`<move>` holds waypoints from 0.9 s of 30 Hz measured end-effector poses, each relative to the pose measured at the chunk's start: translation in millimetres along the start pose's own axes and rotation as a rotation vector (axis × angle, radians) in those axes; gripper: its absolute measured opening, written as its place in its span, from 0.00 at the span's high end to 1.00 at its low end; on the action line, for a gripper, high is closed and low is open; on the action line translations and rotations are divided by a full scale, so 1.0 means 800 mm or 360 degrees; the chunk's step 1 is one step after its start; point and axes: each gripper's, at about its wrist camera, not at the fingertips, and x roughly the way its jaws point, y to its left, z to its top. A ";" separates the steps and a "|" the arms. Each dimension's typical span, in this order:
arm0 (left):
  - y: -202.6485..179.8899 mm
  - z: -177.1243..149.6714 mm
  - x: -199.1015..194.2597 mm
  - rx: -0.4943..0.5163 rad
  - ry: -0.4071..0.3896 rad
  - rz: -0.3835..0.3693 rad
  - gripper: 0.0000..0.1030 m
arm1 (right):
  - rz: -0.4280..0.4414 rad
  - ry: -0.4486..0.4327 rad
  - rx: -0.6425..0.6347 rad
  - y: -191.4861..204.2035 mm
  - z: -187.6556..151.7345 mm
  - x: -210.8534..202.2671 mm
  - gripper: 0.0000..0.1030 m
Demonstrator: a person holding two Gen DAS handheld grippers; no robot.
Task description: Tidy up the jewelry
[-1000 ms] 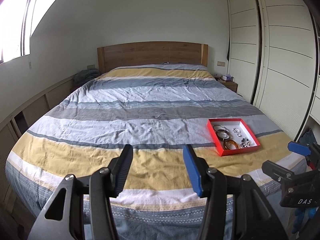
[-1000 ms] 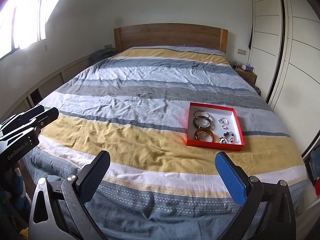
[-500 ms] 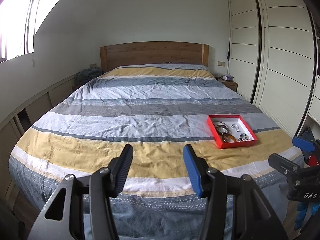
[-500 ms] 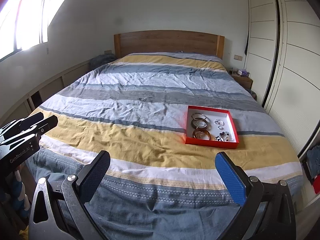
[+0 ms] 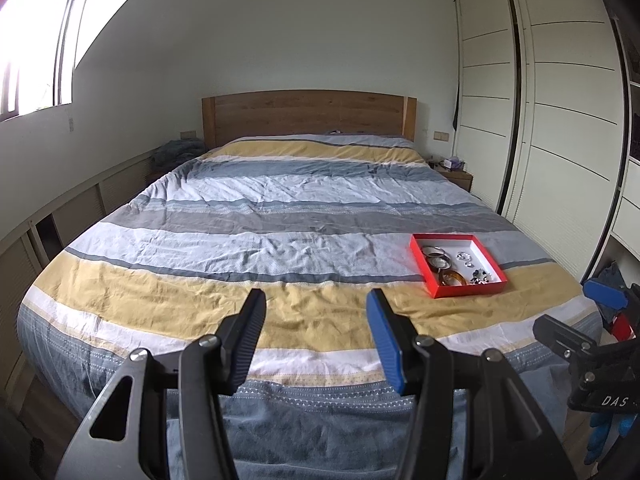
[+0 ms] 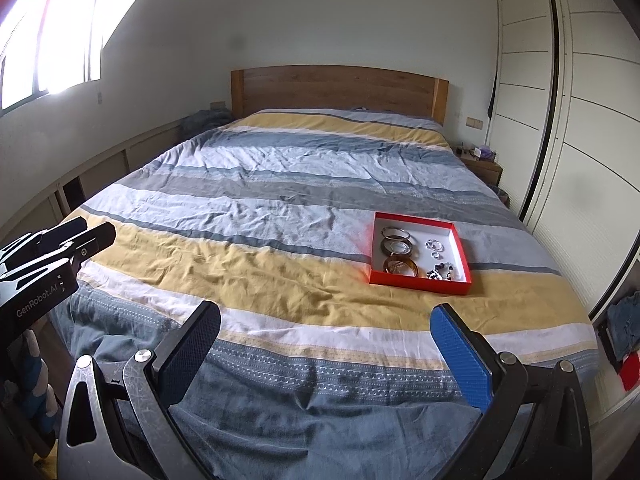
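Blue and black pads of the right claw [image 6: 326, 342] are wide apart, holding nothing. The left claw [image 5: 316, 336] is apart too. Both hang well short of the red tray [image 6: 420, 254] of jewelry [image 6: 398, 246] on the bed [image 6: 256, 216]. No sorting has begun, I think; next, reach the tray.

Light source: daylight from the window [image 5: 36, 40], up and left of the headboard [image 5: 308, 114]; its panes are blown out to white glare in both my views.
Brightness: room evenly lit, bedspread [image 5: 280, 240] clear, colours soft.
Shadows: faint, in the bedspread wrinkles below the headboard.
Distortion: strong fisheye; the wardrobe [image 6: 580, 120] right of the headboard bows, corners go dark.
Sharpness: my fingers [image 5: 248, 340] and the headboard both read crisp; small pieces in the red tray [image 6: 460, 240] too fine to resolve.
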 end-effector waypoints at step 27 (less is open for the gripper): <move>-0.008 -0.013 0.004 0.0024 0.0021 -0.0040 0.51 | -0.0065 0.0055 -0.0023 -0.006 -0.031 0.014 0.00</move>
